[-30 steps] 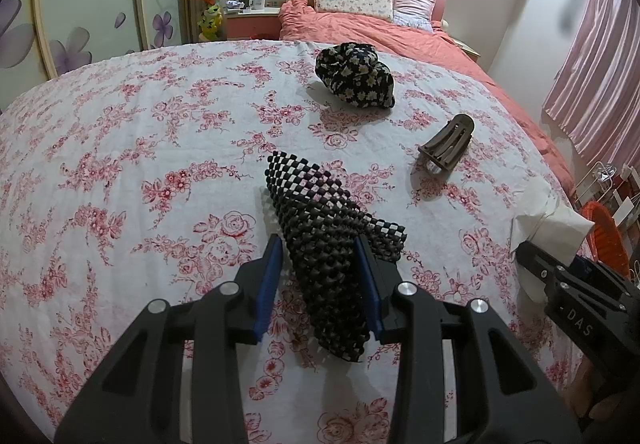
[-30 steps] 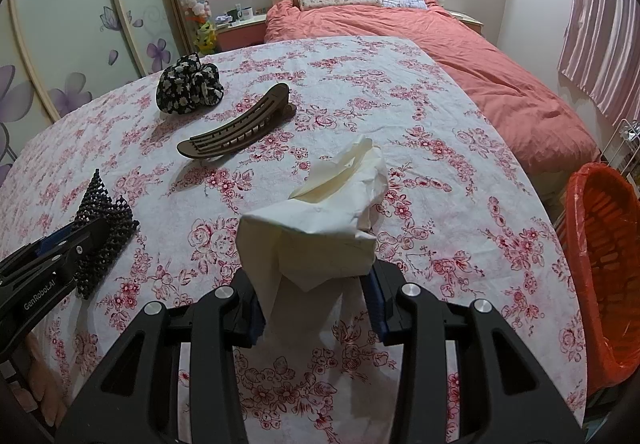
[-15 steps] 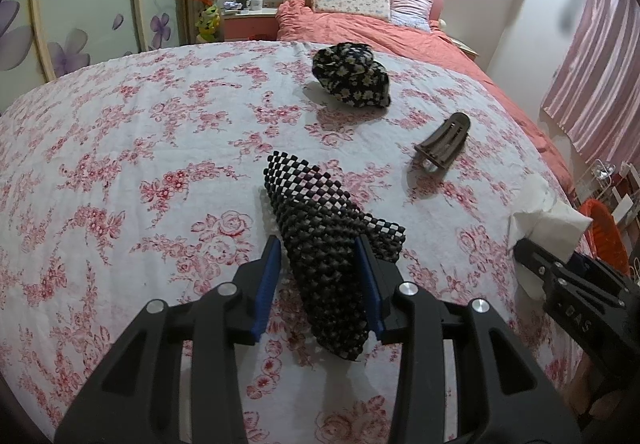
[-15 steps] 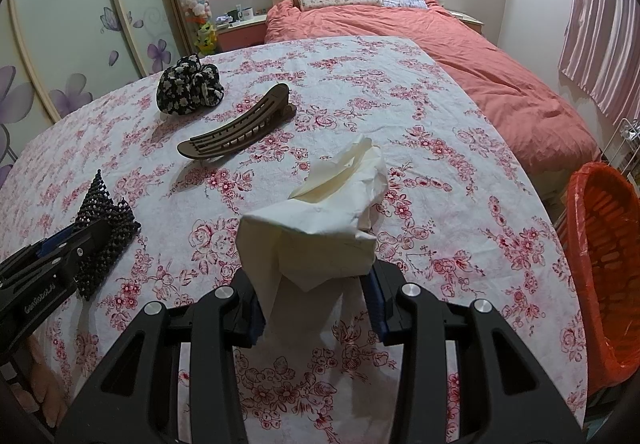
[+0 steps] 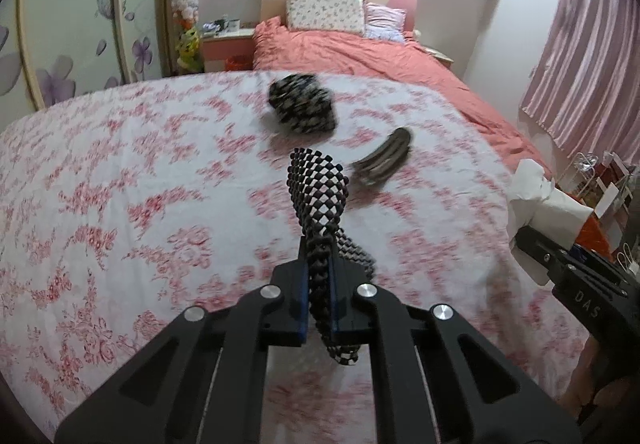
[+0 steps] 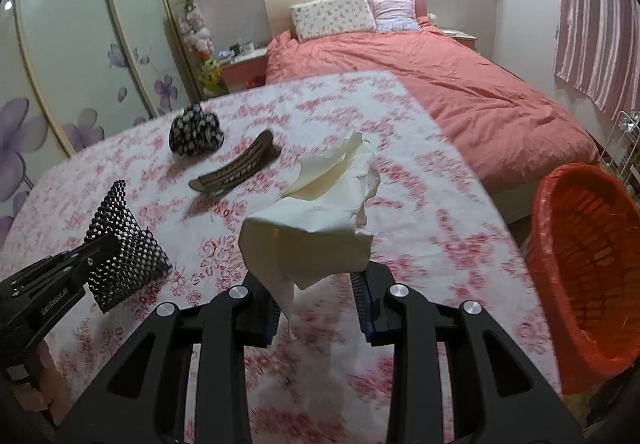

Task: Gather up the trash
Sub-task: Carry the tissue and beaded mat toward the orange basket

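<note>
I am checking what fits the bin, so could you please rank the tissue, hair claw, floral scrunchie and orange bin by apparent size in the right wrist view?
1. orange bin
2. tissue, though nearness to the camera enlarges it
3. hair claw and floral scrunchie: too alike to rank; the claw is longer, the scrunchie bulkier

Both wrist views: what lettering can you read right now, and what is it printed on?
"DAS" on the side of the right hand-held gripper, seen from the left wrist view; more lettering may be hidden.
"GenRobot.AI" on the side of the left hand-held gripper, seen from the right wrist view.
Items on the far nightstand: too small to read.
</note>
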Demonstrator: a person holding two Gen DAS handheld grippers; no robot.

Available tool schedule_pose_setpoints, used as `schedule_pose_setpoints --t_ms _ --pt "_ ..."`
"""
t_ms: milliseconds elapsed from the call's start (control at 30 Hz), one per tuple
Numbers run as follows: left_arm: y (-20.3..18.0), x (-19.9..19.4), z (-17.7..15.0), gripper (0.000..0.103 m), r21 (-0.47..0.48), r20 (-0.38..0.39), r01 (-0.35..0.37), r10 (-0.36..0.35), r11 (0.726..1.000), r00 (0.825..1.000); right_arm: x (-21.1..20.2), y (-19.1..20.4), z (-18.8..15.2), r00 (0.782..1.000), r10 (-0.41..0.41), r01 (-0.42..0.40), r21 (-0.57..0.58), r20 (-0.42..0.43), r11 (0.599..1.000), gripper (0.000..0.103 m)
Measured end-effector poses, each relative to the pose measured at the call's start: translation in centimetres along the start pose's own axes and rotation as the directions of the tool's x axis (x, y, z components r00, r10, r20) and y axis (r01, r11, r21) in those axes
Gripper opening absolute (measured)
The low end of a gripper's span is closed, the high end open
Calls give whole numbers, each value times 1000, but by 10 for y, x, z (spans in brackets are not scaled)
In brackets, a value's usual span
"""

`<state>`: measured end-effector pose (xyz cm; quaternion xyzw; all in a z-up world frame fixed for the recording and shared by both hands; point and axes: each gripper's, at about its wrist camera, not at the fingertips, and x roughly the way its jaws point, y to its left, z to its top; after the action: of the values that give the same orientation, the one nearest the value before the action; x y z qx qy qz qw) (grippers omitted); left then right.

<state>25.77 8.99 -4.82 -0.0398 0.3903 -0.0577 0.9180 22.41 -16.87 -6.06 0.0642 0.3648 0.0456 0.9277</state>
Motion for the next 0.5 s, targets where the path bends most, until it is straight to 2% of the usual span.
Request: schedule_pose_setpoints --t_ms 267,500 --pt "-54 -28 7 8 52 40 89 -91 995 995 -34 -43 3 997 -25 20 75 74 997 31" --pt "-125 -40 11 9 127 45 213 -220 969 974 -61 -87 3 987 -87 65 155 136 986 31"
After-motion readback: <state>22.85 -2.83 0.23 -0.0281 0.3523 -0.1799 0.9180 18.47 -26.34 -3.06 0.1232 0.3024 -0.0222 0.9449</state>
